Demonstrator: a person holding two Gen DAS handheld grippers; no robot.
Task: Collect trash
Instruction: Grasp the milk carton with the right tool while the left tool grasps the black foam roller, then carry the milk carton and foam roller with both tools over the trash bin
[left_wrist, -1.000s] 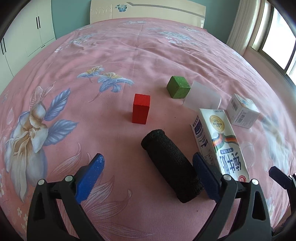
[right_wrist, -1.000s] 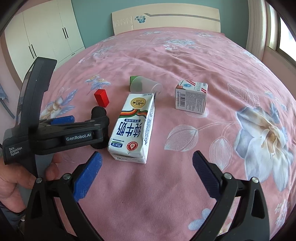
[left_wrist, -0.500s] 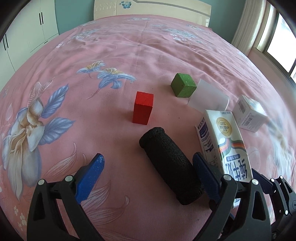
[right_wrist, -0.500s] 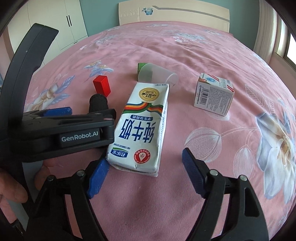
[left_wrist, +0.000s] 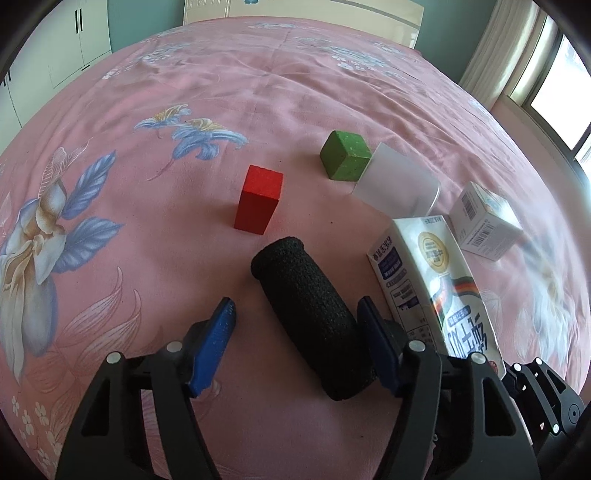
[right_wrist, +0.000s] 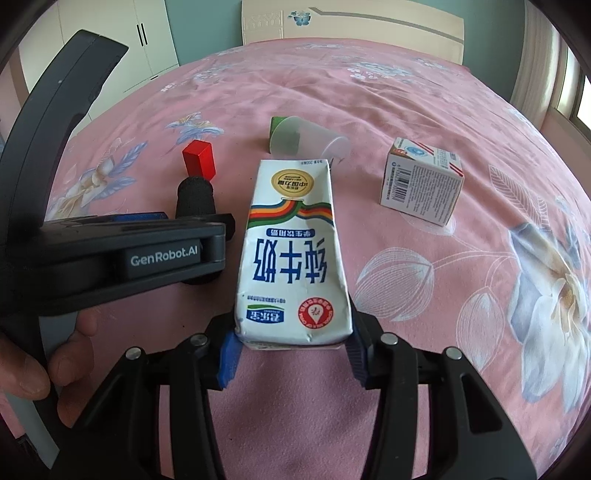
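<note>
A white milk carton (right_wrist: 291, 254) lies on the pink bedspread; it also shows in the left wrist view (left_wrist: 432, 280). My right gripper (right_wrist: 291, 354) has its blue pads against both sides of the carton's near end. A black foam cylinder (left_wrist: 314, 321) lies between the pads of my left gripper (left_wrist: 299, 339); the right pad touches it, the left pad stands apart. The cylinder's far end shows in the right wrist view (right_wrist: 195, 195). A clear plastic cup (left_wrist: 399, 184) lies on its side, and a small white box (left_wrist: 484, 225) sits to the right.
A red block (left_wrist: 258, 199) stands beyond the cylinder and a green cube (left_wrist: 343, 155) sits behind the cup. The left gripper's body (right_wrist: 110, 254) and the hand holding it fill the left of the right wrist view. The headboard (right_wrist: 351, 29) and wardrobes are far off.
Both grippers have narrowed. The right gripper moved forward and closed onto the milk carton's near end. The left gripper's pads came in around the black cylinder.
</note>
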